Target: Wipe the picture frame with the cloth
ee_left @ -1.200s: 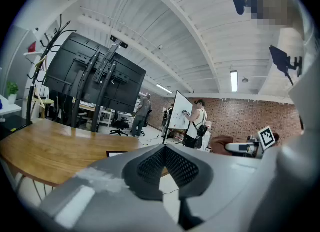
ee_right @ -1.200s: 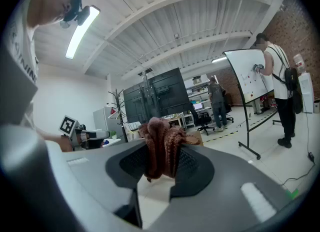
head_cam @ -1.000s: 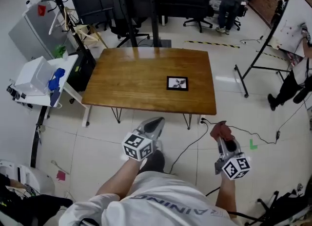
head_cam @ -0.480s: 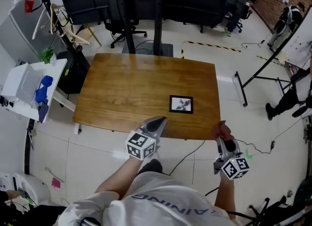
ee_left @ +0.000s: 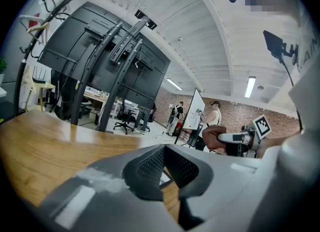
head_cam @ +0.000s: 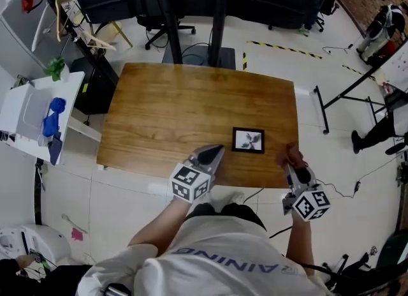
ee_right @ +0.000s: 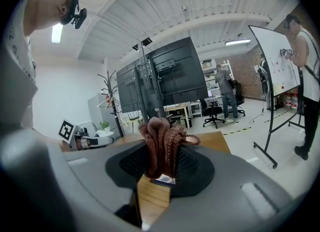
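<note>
Approaching stage — right gripper [head_cam: 291,164], jaws clamped on the brown cloth [head_cam: 287,155], sits at three o'clock of the picture frame [head_cam: 248,140] on the desk [head_cam: 172,110]; left gripper [head_cam: 215,152] jaws seem closed, empty. Next: lower cloth onto frame.

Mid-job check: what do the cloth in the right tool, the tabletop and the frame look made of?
Reddish-brown cloth: ribbed knit textile, soft matte folds. Rectangular tabletop: wood, visible grain, glossy varnish sheen. Small black picture frame: dark border, too small to tell; perhaps plastic or wood.
</note>
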{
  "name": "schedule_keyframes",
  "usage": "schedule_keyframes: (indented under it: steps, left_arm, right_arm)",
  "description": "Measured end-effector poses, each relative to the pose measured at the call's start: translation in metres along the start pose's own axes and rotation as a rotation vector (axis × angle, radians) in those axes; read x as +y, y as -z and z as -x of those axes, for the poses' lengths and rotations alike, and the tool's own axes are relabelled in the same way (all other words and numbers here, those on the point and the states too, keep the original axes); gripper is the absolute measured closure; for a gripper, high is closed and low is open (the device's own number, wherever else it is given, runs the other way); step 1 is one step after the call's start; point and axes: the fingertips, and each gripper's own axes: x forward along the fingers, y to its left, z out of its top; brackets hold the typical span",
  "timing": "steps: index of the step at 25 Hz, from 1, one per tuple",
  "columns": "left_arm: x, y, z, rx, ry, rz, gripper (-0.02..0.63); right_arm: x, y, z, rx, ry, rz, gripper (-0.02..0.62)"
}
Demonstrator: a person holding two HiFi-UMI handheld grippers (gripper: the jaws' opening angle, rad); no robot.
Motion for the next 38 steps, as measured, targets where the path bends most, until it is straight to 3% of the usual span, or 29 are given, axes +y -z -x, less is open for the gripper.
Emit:
schedule_keyframes:
  steps: [8, 13, 19, 25, 31, 38]
  left_arm:
    - [0.017, 0.002, -0.022, 0.029, -0.069, 0.023, 0.6]
    - [0.031, 0.012, -0.05, 0.047, -0.152, 0.021, 0.6]
    - [0.039, 0.029, -0.08, 0.083, -0.242, 0.028, 0.6]
    - [0.041, 0.097, -0.103, 0.247, -0.217, 0.056, 0.598]
    - [0.044, 0.152, -0.128, 0.385, -0.172, 0.09, 0.6]
    - [0.049, 0.181, -0.13, 0.462, -0.152, 0.115, 0.598]
  right_arm:
    - [-0.018, -0.01, -0.052, 0.039, -0.103, -0.014, 0.476]
    - [-0.037, -0.007, -0.086, 0.073, -0.188, -0.037, 0.474]
    - [-0.068, 0.017, -0.112, 0.158, -0.258, -0.103, 0.476]
    - [-0.052, 0.052, -0.144, 0.233, -0.288, -0.18, 0.476]
    - [-0.028, 0.09, -0.184, 0.352, -0.324, -0.154, 0.476]
    - [-0.008, 0.117, -0.214, 0.425, -0.355, -0.174, 0.476]
